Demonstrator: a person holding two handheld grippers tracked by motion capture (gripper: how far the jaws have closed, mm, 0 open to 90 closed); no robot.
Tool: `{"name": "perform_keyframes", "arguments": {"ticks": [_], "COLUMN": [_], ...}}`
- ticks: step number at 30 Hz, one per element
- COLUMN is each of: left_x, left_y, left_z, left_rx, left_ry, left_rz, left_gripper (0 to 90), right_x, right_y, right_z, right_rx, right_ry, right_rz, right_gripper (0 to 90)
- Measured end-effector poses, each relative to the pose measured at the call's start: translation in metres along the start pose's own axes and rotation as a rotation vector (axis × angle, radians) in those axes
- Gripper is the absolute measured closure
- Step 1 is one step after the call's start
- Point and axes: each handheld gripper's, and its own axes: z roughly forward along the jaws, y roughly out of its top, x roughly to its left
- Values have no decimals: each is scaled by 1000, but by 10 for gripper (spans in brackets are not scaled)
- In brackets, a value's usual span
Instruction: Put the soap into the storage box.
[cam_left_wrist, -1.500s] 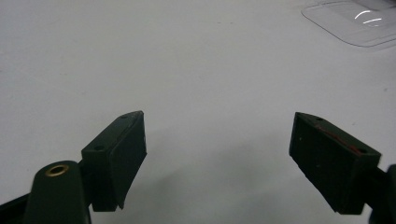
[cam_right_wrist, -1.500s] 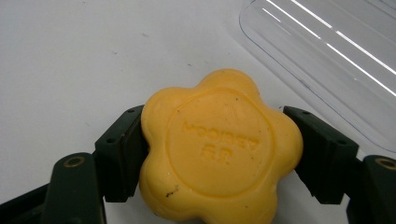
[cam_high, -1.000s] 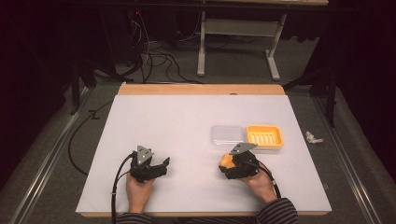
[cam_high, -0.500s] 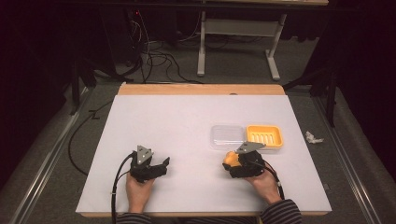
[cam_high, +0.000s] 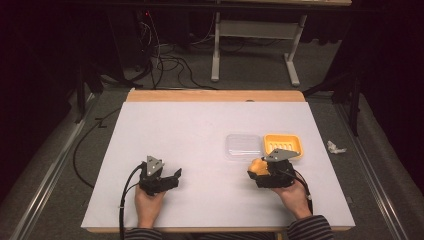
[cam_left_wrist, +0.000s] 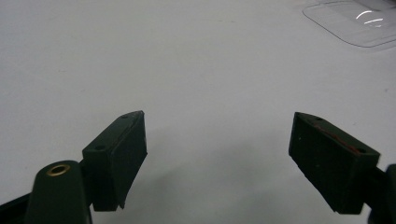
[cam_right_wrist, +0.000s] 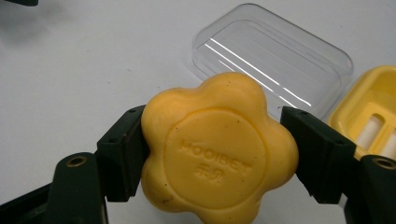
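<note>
While the right gripper (cam_right_wrist: 215, 154) is clamped on a yellow flower-shaped soap (cam_right_wrist: 218, 154), the bar is pressed between both black pads, one on each flank, its embossed face turned to the camera in the right gripper view. Seen from the high view, the soap (cam_high: 257, 166) is held at the front of the right gripper (cam_high: 260, 172), just above the white table (cam_high: 200, 130), near the table's right front part. A clear plastic lid (cam_right_wrist: 273, 58) is seen lying flat on the table just beyond the soap; a yellow soap dish (cam_right_wrist: 369, 116) sits beside it, the two close together or touching, contact cannot be told. In the high view the lid (cam_high: 242, 146) and dish (cam_high: 283, 145) are placed just behind the right gripper.

The left gripper (cam_left_wrist: 217, 161) is spread wide, nothing between its pads, bare table seen under them. In the high view it (cam_high: 172, 176) is held low over the table's left front area, well apart from the soap. A hand (cam_high: 148, 204) is seen behind it, cable trailing off the front edge.
</note>
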Motion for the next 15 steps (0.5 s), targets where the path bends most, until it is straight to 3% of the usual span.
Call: {"name": "perform_keyframes", "arguments": {"ticks": [15], "left_x": [0], "left_y": [0], "left_z": [0], "left_rx": [1], "left_ry": [1], "left_rz": [1], "left_gripper": [199], "right_x": [-22], "right_y": [-4], "right_z": [-28], "right_rx": [-38], "right_ry": [-35], "right_rz": [58], "right_gripper": [279]}}
